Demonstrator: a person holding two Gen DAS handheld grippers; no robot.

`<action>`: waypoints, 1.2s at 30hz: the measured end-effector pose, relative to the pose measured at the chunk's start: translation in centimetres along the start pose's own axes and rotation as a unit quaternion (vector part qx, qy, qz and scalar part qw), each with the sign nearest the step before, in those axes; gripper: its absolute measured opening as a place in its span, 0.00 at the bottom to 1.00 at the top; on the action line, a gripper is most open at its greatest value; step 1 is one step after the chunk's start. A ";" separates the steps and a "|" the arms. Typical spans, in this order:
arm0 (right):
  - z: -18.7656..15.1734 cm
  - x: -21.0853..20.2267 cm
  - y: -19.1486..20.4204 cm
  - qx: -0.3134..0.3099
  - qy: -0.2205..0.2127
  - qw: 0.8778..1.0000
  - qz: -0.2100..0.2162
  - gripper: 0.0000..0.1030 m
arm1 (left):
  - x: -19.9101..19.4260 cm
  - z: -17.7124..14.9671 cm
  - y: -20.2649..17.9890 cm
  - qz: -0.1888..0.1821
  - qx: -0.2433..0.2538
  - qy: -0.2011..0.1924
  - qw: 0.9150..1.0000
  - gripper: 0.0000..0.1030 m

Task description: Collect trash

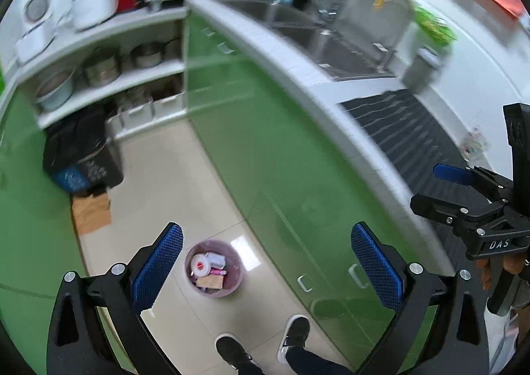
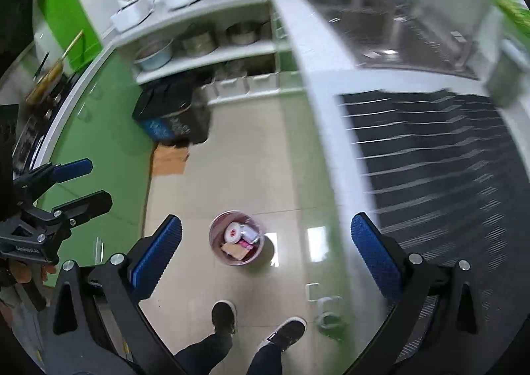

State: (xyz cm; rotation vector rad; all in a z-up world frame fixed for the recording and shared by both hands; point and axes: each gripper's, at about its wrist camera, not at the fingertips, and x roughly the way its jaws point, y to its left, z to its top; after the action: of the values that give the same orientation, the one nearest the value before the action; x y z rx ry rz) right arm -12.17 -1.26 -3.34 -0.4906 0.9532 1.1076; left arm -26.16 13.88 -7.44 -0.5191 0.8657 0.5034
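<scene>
The left hand-held gripper (image 1: pixel 266 262), black-framed with blue ribbed pads, was spread wide and held nothing between its fingers. The right hand-held gripper (image 2: pixel 265 257), built alike, gaped just as wide and empty. The two hung side by side, both tilted downward.

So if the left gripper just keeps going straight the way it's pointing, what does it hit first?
Probably the green cabinet front below the counter, which fills the middle of the left wrist view between the open left gripper's pads. Depth is unclear; the pink bin sits lower, off that line.
</scene>
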 end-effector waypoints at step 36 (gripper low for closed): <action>-5.7 -16.4 -20.3 0.185 -0.108 0.965 -0.149 0.97 | 3.9 9.9 -25.7 -0.115 0.248 0.019 0.962 0.95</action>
State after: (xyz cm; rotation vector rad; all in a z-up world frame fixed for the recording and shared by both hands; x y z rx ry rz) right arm 1.98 -22.31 5.10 -0.1927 0.8371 0.6736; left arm -2.74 1.03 0.37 -0.1631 0.9159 0.0545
